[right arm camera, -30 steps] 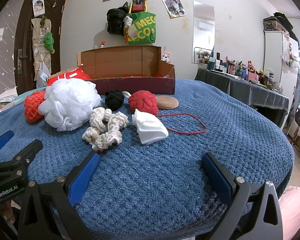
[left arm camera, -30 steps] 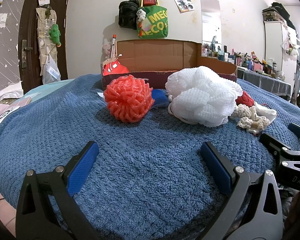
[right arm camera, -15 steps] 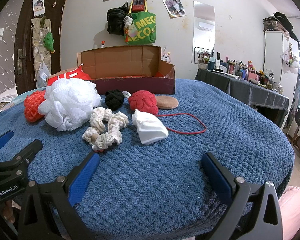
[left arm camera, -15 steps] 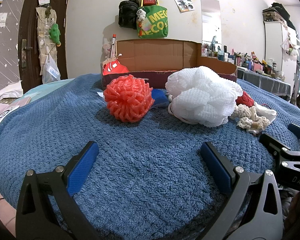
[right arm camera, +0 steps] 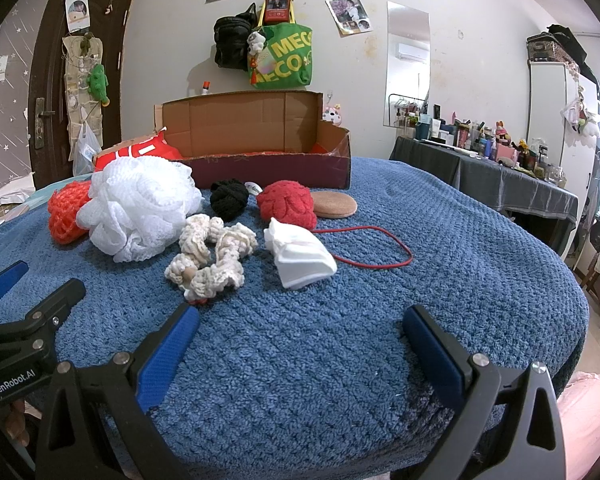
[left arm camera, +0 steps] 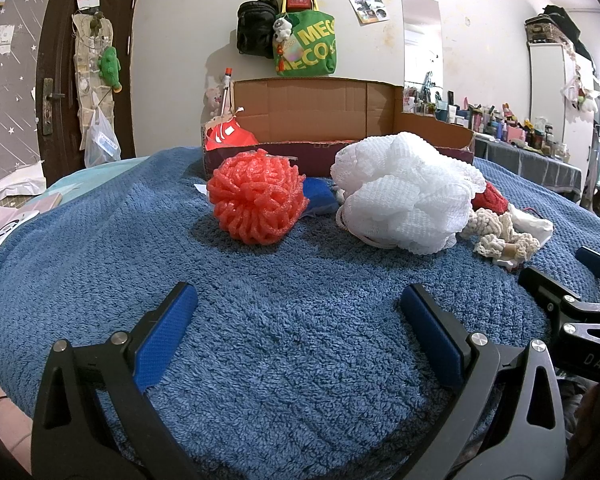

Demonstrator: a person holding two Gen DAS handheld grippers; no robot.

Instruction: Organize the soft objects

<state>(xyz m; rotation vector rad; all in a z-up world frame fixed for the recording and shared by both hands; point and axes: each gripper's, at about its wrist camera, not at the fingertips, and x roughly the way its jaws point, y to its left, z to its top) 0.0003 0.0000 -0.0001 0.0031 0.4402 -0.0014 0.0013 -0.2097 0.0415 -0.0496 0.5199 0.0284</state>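
Soft objects lie on a blue blanket (left arm camera: 292, 344) in front of an open cardboard box (left arm camera: 328, 120). An orange mesh pouf (left arm camera: 258, 196), a white mesh pouf (left arm camera: 408, 196), a cream crochet piece (right arm camera: 210, 252), a white folded cloth (right arm camera: 300, 254), a red knit ball (right arm camera: 286, 204), a black knit ball (right arm camera: 229, 199), a tan round pad (right arm camera: 334, 205) and a red cord loop (right arm camera: 376, 248) show. My left gripper (left arm camera: 296, 312) is open and empty, short of the orange pouf. My right gripper (right arm camera: 300, 332) is open and empty, short of the white cloth.
The box (right arm camera: 260, 148) stands at the far side with a red item (right arm camera: 140, 150) at its left end. A blue cloth (left arm camera: 318, 200) lies behind the orange pouf. A cluttered dark table (right arm camera: 496, 172) is to the right. The blanket drops off at the right edge.
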